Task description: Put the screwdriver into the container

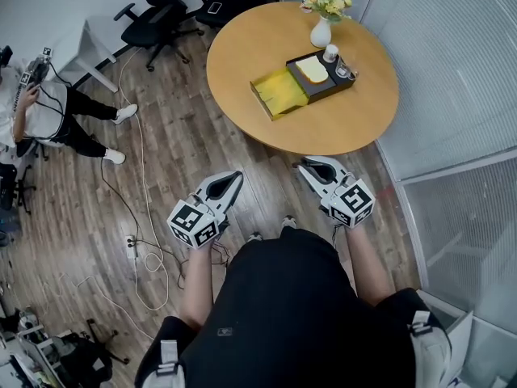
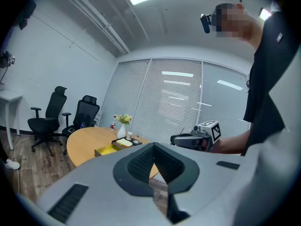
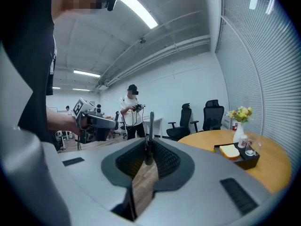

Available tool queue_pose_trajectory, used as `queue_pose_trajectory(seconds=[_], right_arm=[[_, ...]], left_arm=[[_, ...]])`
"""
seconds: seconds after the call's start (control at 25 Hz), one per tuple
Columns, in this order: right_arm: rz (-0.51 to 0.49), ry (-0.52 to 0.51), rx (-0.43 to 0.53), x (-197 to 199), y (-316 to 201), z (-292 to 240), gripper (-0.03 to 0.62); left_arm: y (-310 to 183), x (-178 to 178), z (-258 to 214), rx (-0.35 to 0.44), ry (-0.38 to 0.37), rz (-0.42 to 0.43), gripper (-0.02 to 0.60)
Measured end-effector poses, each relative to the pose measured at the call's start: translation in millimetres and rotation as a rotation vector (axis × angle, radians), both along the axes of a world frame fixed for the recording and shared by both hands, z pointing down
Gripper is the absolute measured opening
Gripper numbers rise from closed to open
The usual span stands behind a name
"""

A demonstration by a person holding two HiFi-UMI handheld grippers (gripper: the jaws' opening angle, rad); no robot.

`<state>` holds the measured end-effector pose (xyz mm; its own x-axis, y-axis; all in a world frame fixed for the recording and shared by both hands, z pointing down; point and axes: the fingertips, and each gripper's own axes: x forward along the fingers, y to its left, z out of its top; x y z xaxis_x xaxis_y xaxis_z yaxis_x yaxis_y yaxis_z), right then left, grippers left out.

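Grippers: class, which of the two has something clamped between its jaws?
The right gripper: a thin dark screwdriver stands clamped between its jaws. The left gripper has its jaws together with nothing between them.

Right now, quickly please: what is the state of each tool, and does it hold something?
Left tool: closed, nothing in it.
Right tool: closed on the screwdriver.

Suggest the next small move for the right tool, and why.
Probably carry the right tool forward toward the table. It is shut on the screwdriver, which stands upright between its jaws. The yellow container lies open on the table, well ahead of the tool, with bare floor between them. So an approach seems due before any lowering or release.
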<state>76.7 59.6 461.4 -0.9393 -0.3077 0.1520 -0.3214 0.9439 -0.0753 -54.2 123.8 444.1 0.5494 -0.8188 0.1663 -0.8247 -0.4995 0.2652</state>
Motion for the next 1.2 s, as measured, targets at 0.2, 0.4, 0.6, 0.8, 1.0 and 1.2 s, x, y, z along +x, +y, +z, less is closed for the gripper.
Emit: queue_pose_trajectory(seconds=[0.2,0.4,0.6,0.8,1.0,1.2], right_arm=[[-0.016,-0.009,-0.016,12,-15,5,0.049],[-0.025,-0.008,-0.020,25,-23,10,0.049],[-0.026,-0.010,-0.019,44,-32,10,0.049],[-0.002,-0.012,-0.018,61,-50,14,0.049],[0.008,-0.005,-0.012,69,-65,14,0.049],[0.007,0.016,-0.020,62,-70,18,0.049]], left_arm=[[-13,12,4,-0.013,-0.007,-0.022,0.005],[-24,26,8,-0.020,-0.009,-0.026,0.005],[-36,46,7,-0.016,-0.013,-0.021,0.005],[-43,59,6,-0.018,-0.026,-0.010,0.005],[-50,57,11,-0.030,-0.017,-0.027,0.005],[-62,53,13,-0.031,-0.006,-0.018,0.005]])
